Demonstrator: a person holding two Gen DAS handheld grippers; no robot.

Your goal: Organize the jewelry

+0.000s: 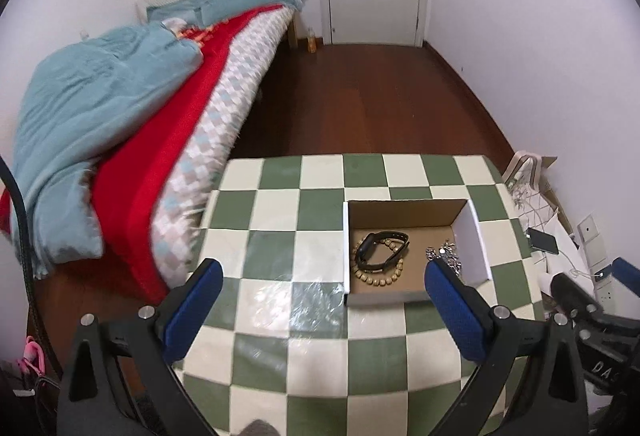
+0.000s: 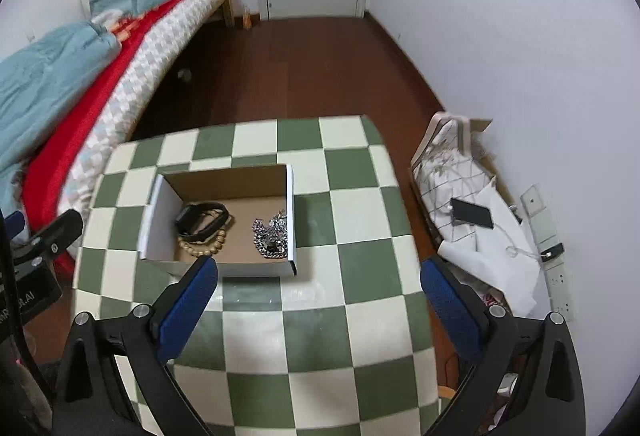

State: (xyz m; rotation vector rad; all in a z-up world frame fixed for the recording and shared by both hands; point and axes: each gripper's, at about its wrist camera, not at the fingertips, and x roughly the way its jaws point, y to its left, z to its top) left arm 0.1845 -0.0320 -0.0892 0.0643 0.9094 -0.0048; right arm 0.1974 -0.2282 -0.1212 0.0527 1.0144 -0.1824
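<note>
We held both claws wide and empty, left (image 1: 322,278) and right (image 2: 318,276), above the bench (image 2: 312,340); watch (image 2: 202,220), beads (image 2: 204,246) and chain (image 2: 272,238) lay inside the box (image 2: 156,212) near its far edge.

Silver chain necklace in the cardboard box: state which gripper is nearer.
Left. The left gripper has one finger just before the silver chain necklace; the right gripper hangs further back.
</note>
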